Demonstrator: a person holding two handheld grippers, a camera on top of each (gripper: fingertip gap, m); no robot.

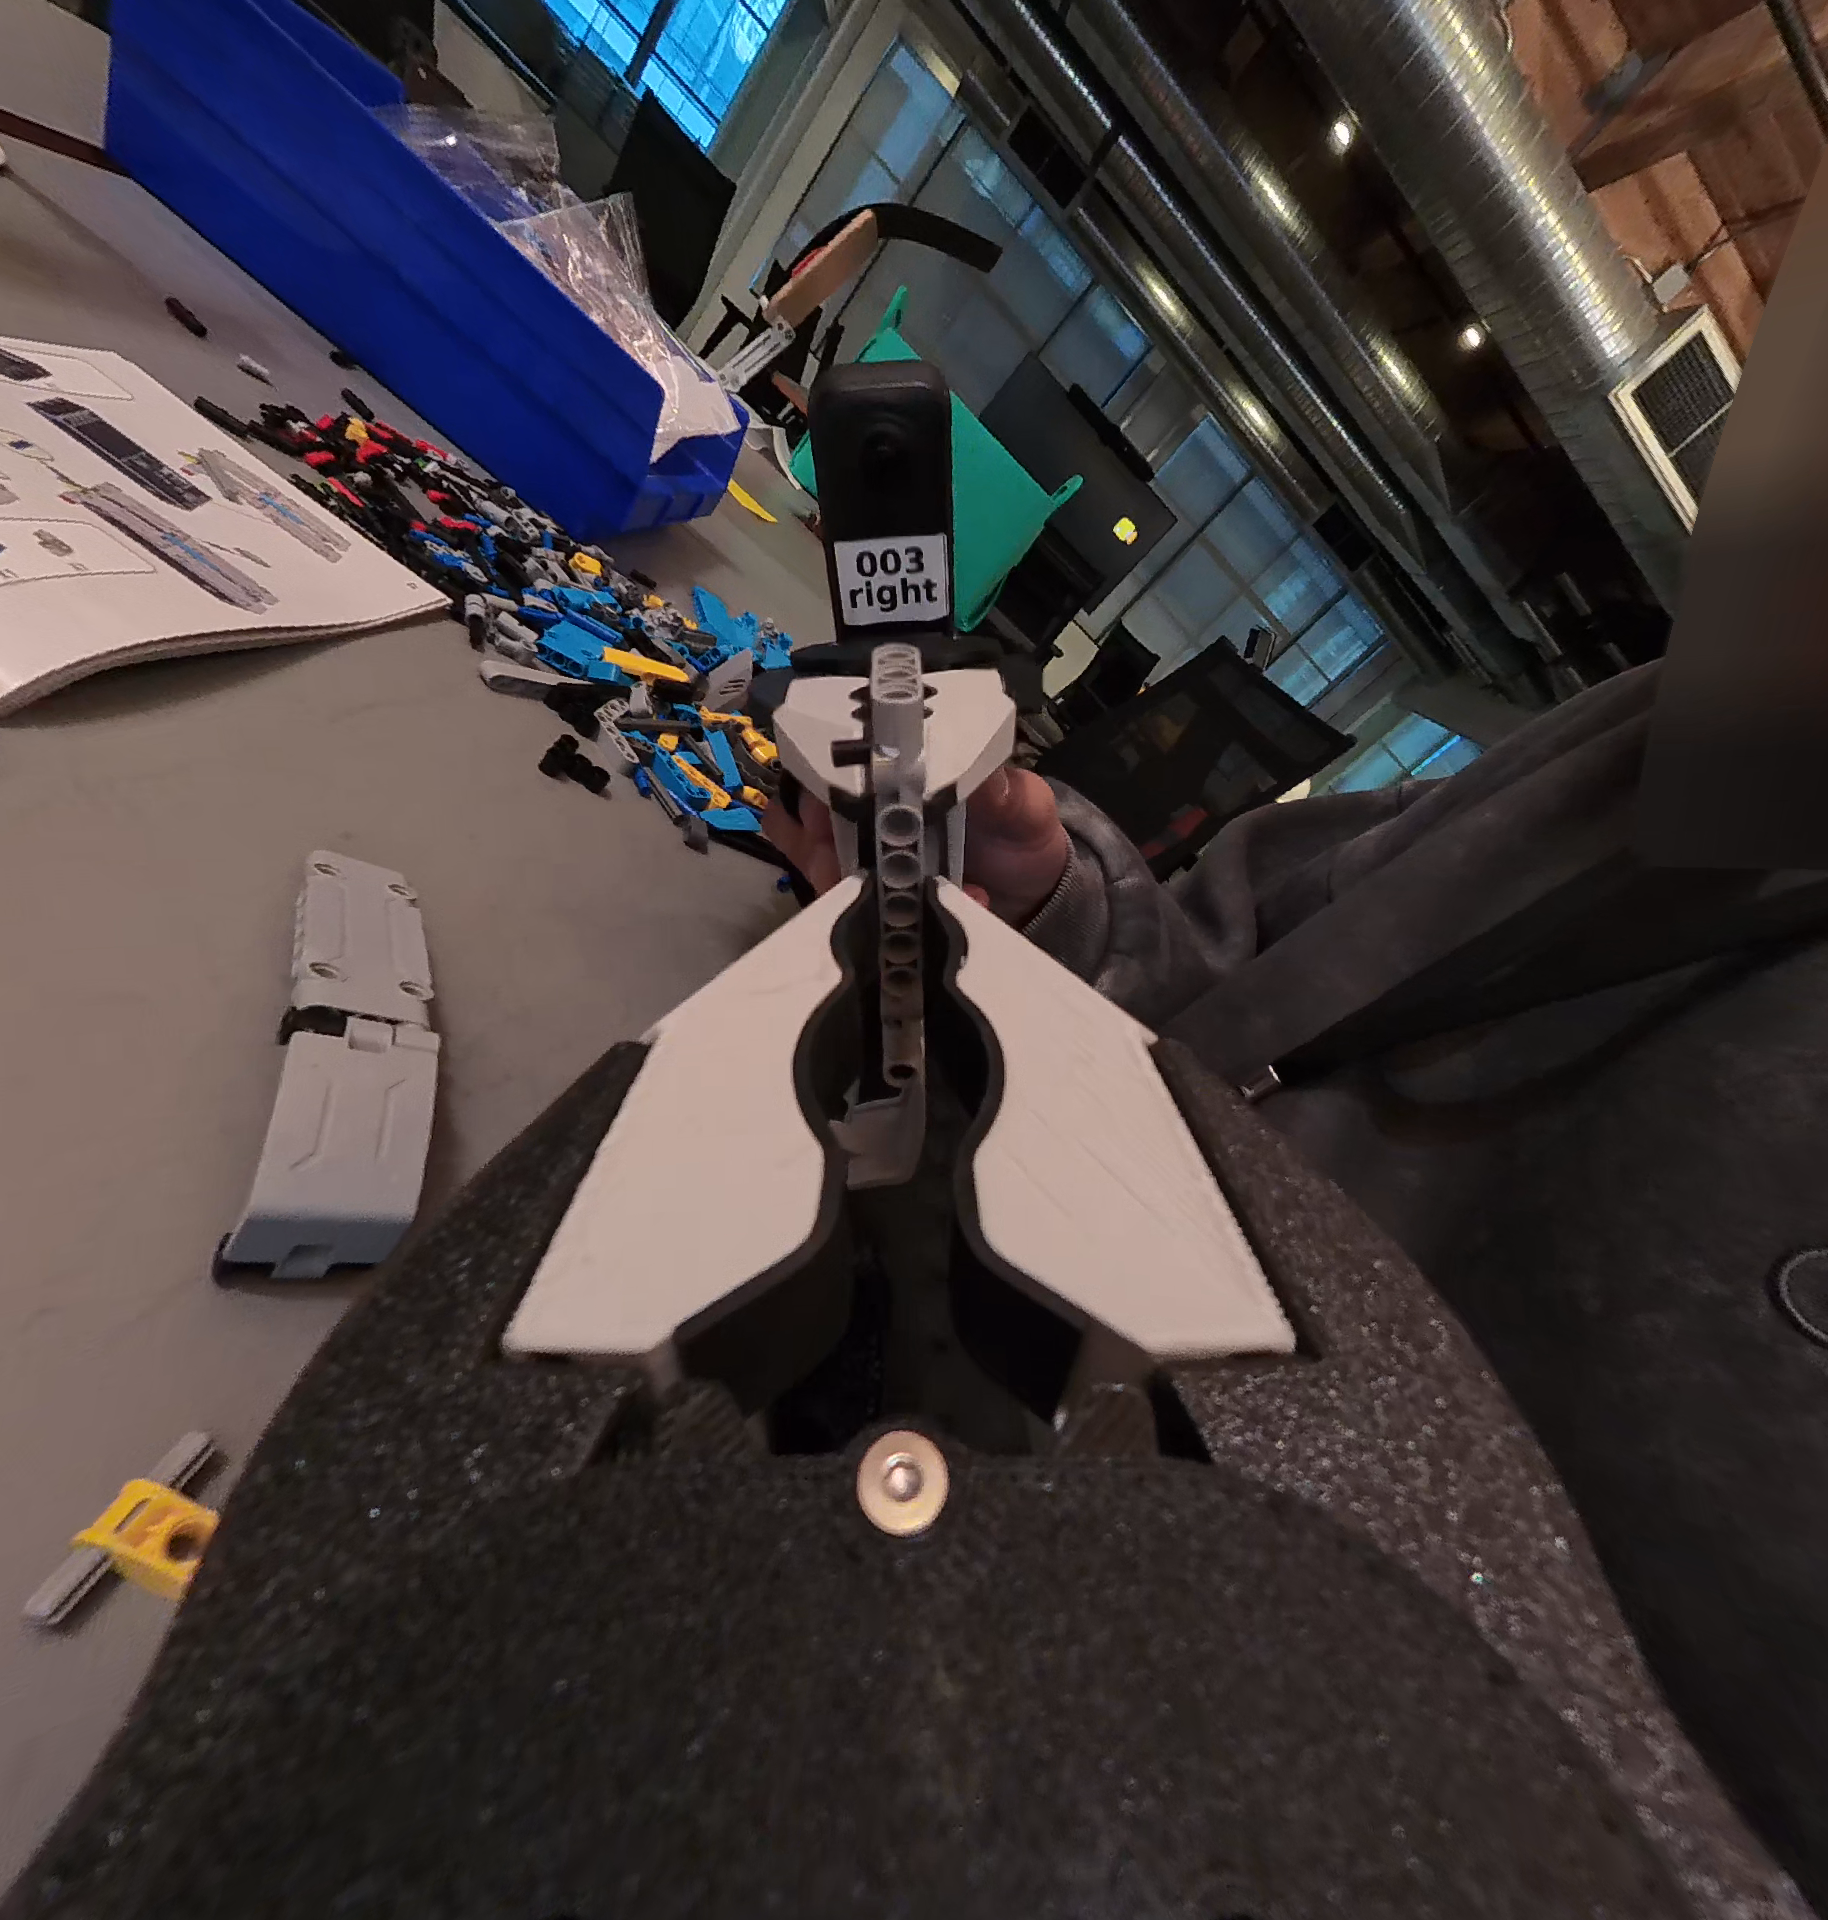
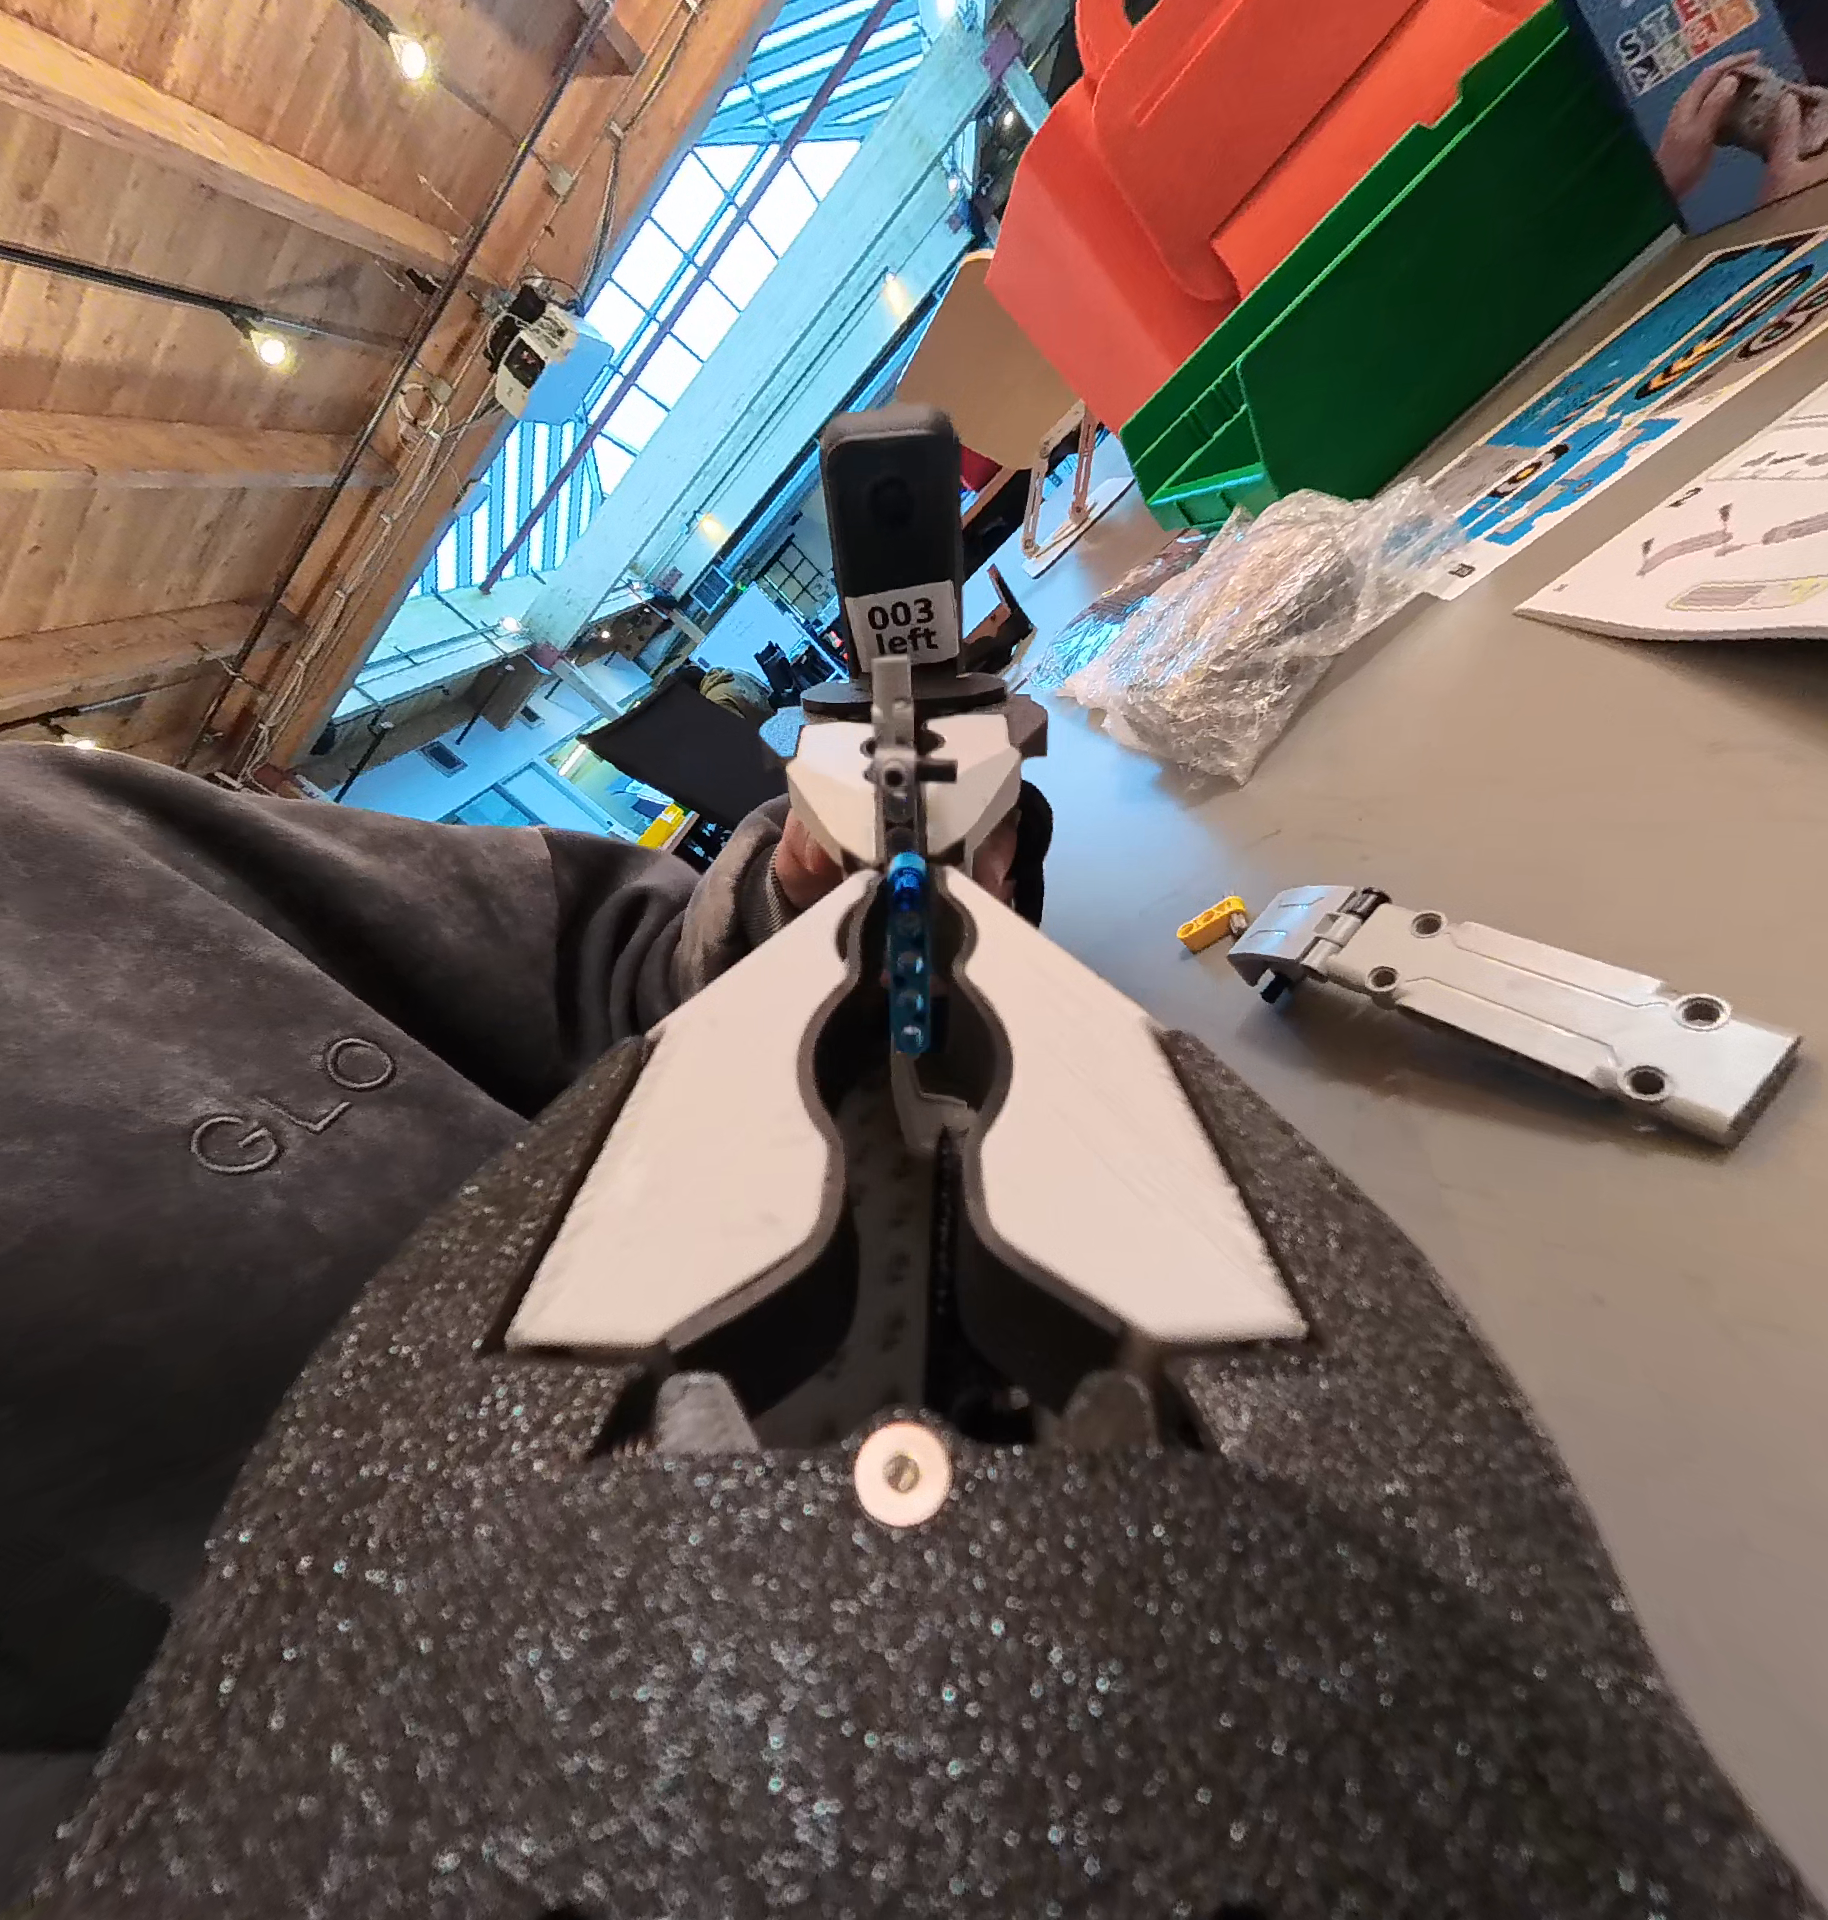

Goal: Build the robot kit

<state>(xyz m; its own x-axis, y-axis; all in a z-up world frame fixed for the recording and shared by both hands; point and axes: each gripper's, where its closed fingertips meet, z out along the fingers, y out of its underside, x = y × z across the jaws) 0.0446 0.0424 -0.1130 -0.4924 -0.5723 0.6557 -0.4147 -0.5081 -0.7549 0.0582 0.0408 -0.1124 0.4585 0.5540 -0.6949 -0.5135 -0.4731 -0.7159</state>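
A grey worktop (image 1: 536, 914) sits in a hall with timber ceiling, ducting and big windows. On it, a blue bin (image 1: 390, 260) lies at eleven o'clock and loose bricks (image 1: 619, 665) at ten. The left tongs (image 1: 897, 904) clench a grey holed beam (image 1: 897, 862). The right tongs (image 2: 905, 894), facing them tip to tip, clench a blue holed beam (image 2: 906, 977). A grey hinged panel (image 2: 1512, 1008) lies at three o'clock.

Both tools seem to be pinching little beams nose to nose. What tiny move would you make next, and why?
Probably nudge the right gripper forward a touch. Its jaws pinch a blue beam, the left gripper pinches a grey beam, and the beams point end to end near a black pin on the grey one. Whether they already touch, I cannot tell.
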